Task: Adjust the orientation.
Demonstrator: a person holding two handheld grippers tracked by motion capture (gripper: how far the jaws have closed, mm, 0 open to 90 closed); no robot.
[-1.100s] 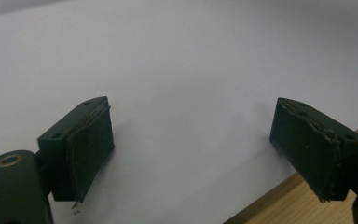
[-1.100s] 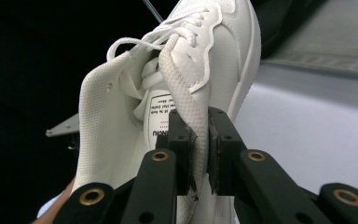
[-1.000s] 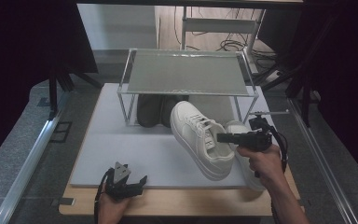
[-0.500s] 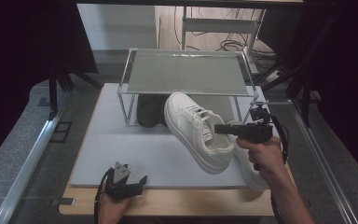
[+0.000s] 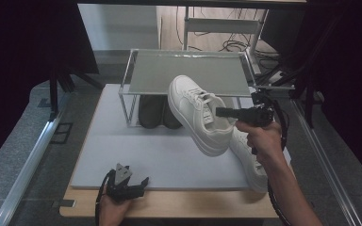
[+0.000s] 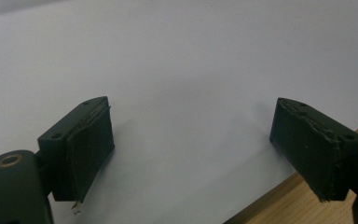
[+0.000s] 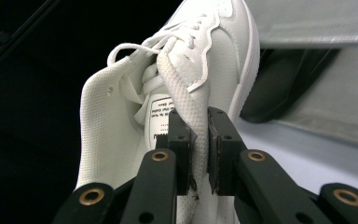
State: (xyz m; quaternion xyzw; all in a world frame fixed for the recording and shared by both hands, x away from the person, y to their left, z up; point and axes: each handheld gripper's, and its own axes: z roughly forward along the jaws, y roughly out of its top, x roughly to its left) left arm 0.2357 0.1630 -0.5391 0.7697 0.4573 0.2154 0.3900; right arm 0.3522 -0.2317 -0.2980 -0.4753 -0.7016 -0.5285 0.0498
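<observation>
White sneaker (image 5: 199, 113) is in transit: in the high view I see it lifted clear of the bench (image 5: 169, 205), toe pointing up and away toward the wire shelf rack (image 5: 188, 70), heel low and near my right hand. The right hand-held gripper (image 5: 219, 112) grips it at the collar. A second white sneaker (image 5: 252, 162) lies on the grey mat (image 5: 136, 155) partly under the carried one. A dark pair of shoes (image 5: 158, 113) sits under the rack's top plate. The left hand-held gripper (image 5: 129, 183) rests at the near edge of the mat, well apart from all footwear.

Left gripper view: the jaws stand wide, nothing between them, with bare mat (image 6: 191, 70) ahead and the wooden bench edge (image 6: 298, 196) at the lower right.

Right gripper view: the right hand-held gripper (image 7: 199, 156) is clamped narrow on the sneaker's tongue (image 7: 186, 102), the printed size label (image 7: 161, 119) just beside the left pad. The sneaker (image 7: 223, 42) hangs from that single fabric pinch; the dark shoes (image 7: 284, 79) show beyond it.

My judgement: the step in hand is the carry toward the rack. The next move calls for raising the toe above the top plate, levelling the sole, and setting it down flat before releasing. A tongue grip lets the shoe swing, so I would move slowly.
</observation>
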